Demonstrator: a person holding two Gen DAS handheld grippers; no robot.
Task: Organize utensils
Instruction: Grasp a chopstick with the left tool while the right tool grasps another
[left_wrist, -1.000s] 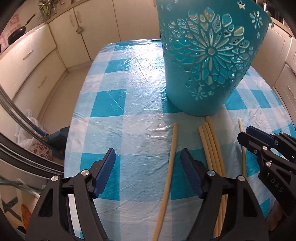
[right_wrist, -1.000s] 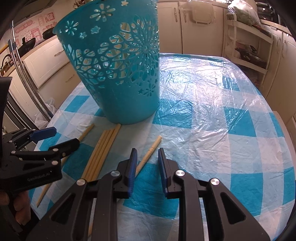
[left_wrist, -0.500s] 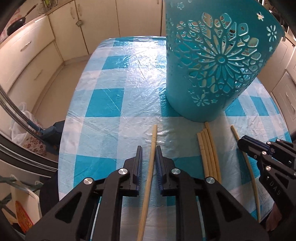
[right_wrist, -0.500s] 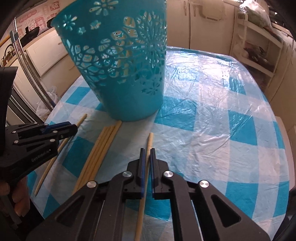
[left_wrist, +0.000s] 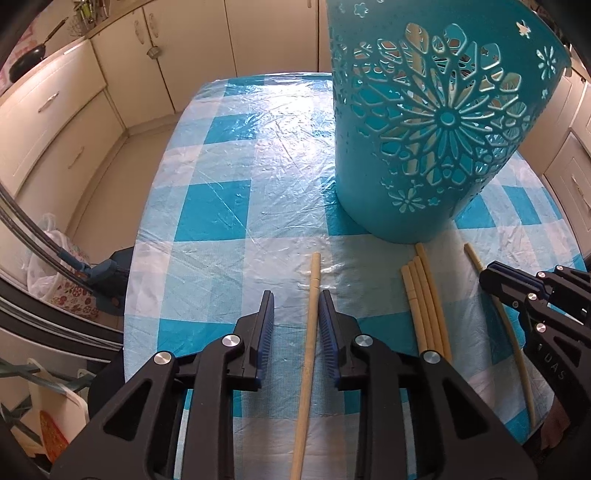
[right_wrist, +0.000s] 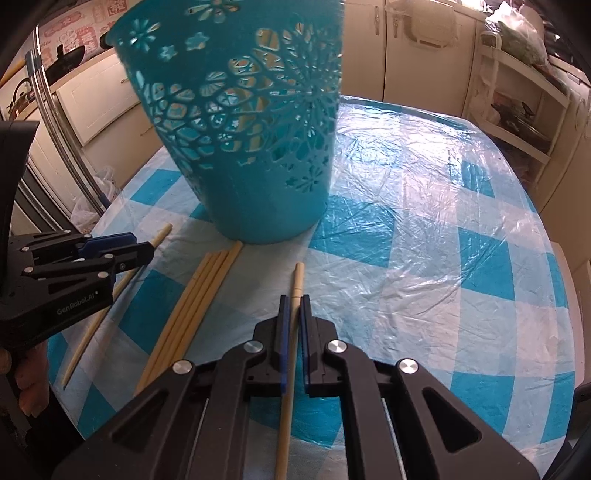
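Observation:
A teal cut-out basket (left_wrist: 428, 122) stands on the checked table (left_wrist: 229, 206); it also shows in the right wrist view (right_wrist: 251, 136), with pale sticks inside. My left gripper (left_wrist: 295, 301) is shut on one bamboo chopstick (left_wrist: 312, 295), which runs between its pads. My right gripper (right_wrist: 294, 304) is shut on another chopstick (right_wrist: 296, 275). Three more chopsticks (left_wrist: 424, 299) lie bundled between the grippers, touching the basket's base; they also show in the right wrist view (right_wrist: 199, 295). Each gripper shows in the other's view, the right (left_wrist: 491, 273) and the left (right_wrist: 146, 253).
Cream kitchen cabinets (left_wrist: 66, 122) surround the table. A white shelf rack (right_wrist: 517, 96) stands at the right. A plastic bag (left_wrist: 48, 254) and a metal rail (left_wrist: 22, 229) are beside the table's left edge. The near table edge is close under both grippers.
Both grippers stay shut on their chopsticks and have lifted slightly toward the basket, which looms larger in the right wrist view. A second earlier the left jaws were wide open.

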